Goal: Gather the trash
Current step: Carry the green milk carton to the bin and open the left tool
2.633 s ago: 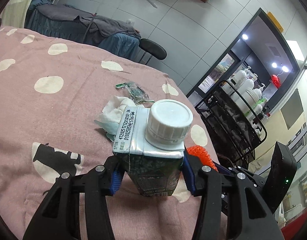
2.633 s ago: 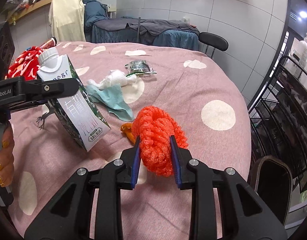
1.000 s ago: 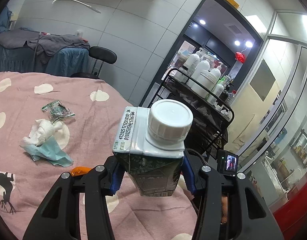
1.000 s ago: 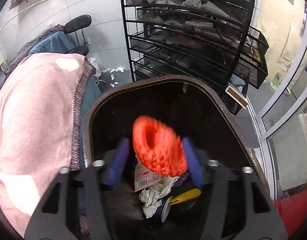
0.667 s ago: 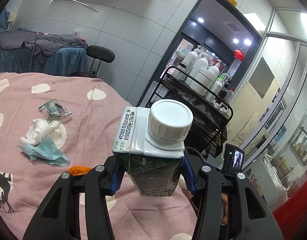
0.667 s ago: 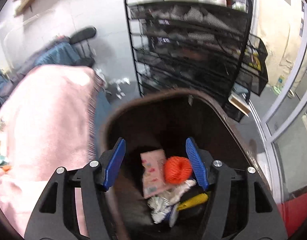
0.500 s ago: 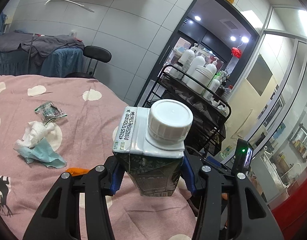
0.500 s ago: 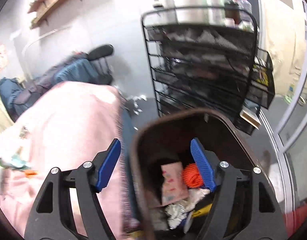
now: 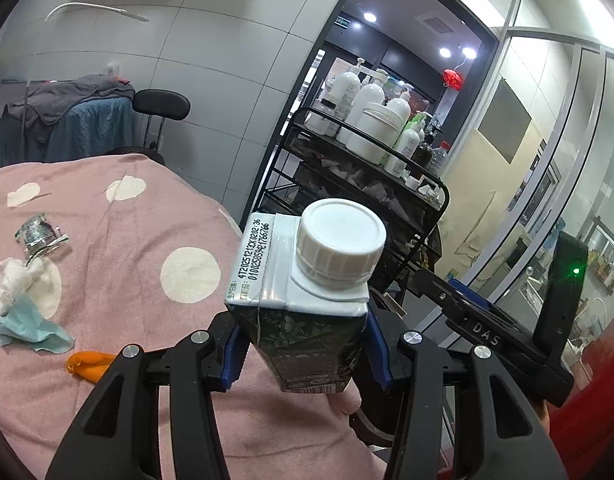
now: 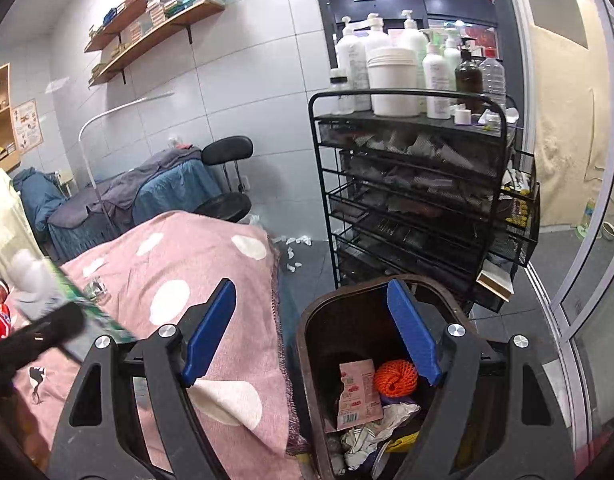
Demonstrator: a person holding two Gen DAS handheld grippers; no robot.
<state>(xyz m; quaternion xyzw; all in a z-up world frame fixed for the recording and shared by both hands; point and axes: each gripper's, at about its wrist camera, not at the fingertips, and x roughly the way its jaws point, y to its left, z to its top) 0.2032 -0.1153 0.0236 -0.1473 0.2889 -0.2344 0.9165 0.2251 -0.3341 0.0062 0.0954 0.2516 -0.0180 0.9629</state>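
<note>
Pink spotted bedcover (image 9: 119, 248) on a bed fills the left of both views, its fringed edge hanging just beside a dark brown trash bin (image 10: 307, 344) on the floor. Black wire rack (image 10: 411, 184) stands behind the bin, top shelf crowded with white pump bottles (image 10: 387, 60). Right claw (image 10: 311, 332) held above the bin's near rim, blue pads spread wide, nothing between them. Left claw (image 9: 303, 344) clamped on a dark green drink carton (image 9: 303, 300), one pad on each side wall; carton upright, white screw cap (image 9: 341, 246) toward the camera, held in the air over the bed's edge. Same carton shows blurred at the left edge of the right wrist view. Inside the bin: a pink wrapper (image 10: 357, 396) leaning on the wall, an orange mesh ball (image 10: 397, 378) just beside it, crumpled white paper (image 10: 371, 436) below. On the bedcover, well apart from the carton: a teal cloth (image 9: 27, 326) touching a white tissue wad (image 9: 15, 280), a crinkled foil wrapper (image 9: 39, 234) near them, an orange scrap (image 9: 87, 364) by the left claw's finger.
</note>
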